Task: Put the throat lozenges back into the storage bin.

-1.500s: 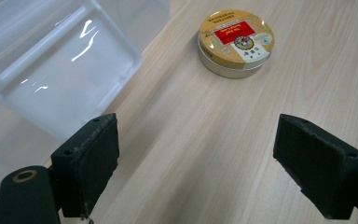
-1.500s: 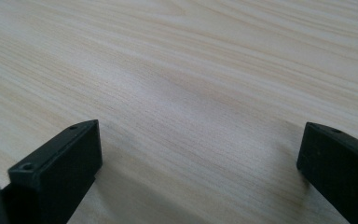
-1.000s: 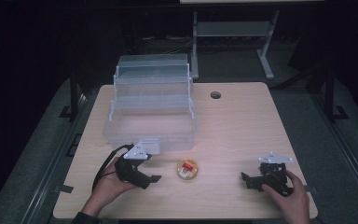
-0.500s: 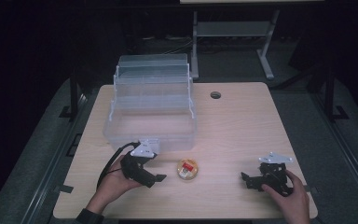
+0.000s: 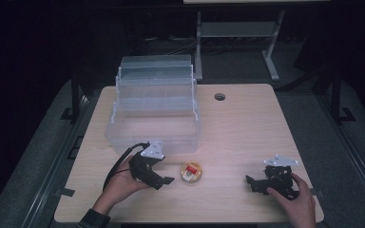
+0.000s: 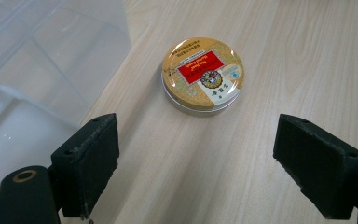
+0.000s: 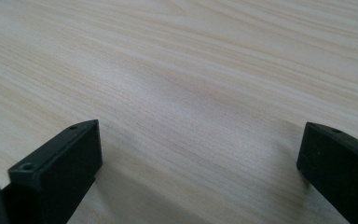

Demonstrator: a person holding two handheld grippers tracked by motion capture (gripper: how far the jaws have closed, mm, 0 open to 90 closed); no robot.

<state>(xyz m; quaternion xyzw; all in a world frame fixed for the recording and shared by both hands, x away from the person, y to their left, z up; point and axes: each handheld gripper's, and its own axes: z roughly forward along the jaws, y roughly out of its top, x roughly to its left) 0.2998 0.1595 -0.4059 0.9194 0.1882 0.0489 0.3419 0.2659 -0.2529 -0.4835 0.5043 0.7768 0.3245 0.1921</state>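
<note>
Left gripper [image 6: 196, 154] gapes wide just short of the tin [image 6: 203, 74] near the table's [image 5: 247, 123] front edge, nothing grasped yet, right gripper [image 5: 266, 183] idling spread apart.

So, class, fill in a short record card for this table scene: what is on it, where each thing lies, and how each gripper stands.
surface: wooden table
tin: round tin, lid on, flat on the table, touched by neither gripper
box: clear box, open, behind the tin
left gripper: open, jaws wide, aimed at the tin, short of it
right gripper: open, over bare wood at the person's right
likely next move: left gripper closes in on the tin
</note>
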